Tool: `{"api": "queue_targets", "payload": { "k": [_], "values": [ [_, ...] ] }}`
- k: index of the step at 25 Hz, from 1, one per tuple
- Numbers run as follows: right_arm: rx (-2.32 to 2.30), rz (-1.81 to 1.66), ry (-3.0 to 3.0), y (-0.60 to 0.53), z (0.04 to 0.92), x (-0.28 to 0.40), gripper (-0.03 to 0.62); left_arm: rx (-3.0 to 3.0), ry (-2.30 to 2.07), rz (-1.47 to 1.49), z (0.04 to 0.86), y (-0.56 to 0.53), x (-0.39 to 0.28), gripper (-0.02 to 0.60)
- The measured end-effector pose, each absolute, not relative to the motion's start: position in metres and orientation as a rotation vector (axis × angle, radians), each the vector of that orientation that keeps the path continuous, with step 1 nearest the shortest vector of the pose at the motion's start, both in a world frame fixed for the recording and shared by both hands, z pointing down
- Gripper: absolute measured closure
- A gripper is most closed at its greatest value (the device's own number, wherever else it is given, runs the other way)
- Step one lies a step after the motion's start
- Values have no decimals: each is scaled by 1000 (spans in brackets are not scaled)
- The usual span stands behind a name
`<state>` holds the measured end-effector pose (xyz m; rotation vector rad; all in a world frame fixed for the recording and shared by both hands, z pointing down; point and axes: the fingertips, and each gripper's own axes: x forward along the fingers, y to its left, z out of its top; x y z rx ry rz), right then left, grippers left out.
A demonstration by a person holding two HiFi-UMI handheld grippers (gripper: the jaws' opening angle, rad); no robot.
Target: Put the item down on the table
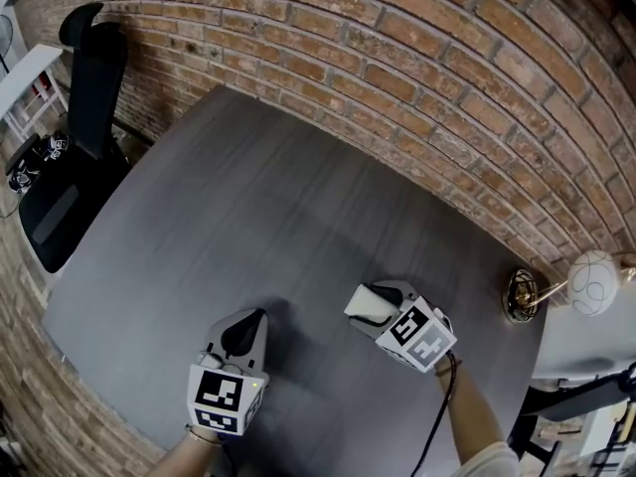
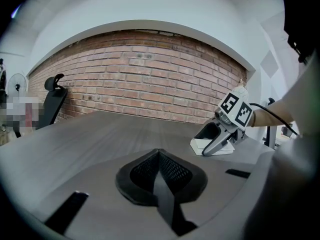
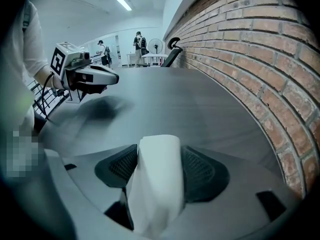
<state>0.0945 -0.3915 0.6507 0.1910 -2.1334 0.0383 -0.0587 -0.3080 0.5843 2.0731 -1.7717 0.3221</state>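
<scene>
Left gripper view puts the left gripper [image 2: 160, 158] closest. Its jaws are pressed together, the black ribbed pads [image 2: 176, 173] meet edge to edge, and nothing sits between them. It hangs low over the near left part of the dark grey bench [image 1: 248, 197].

Just to its right, near but apart, the right gripper [image 1: 386, 304] is clamped on the item [image 3: 156, 179]. This is a white folded piece, and I cannot tell whether it is paper or cloth. It stands up between the right gripper's two pads and sticks out past their tips. Seen from the left gripper's side, the item's lower edge lies down at the bench surface under the right gripper. Whether it truly touches the bench I cannot tell.

Each gripper carries a marker cube [image 1: 221, 397] at its back. A black cable [image 1: 437, 420] runs from the right one back along the forearm.

Along the bench's far edge runs a brick wall [image 1: 397, 58]. A black chair [image 1: 84, 117] stands off the far left corner. Past the right end of the bench a white globe [image 1: 593, 282] sits beside a brass-coloured fitting [image 1: 522, 294], close to the wall.

In the right gripper view, well beyond the bench's end, two people [image 3: 138, 40] stand near a fan [image 3: 156, 46].
</scene>
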Motion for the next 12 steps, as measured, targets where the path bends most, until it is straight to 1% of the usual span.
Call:
{"api": "queue_targets", "payload": {
  "k": [12],
  "values": [
    [295, 56, -2154, -393, 640, 95, 287, 2076, -1789, 338, 571, -299, -65, 566]
  ]
}}
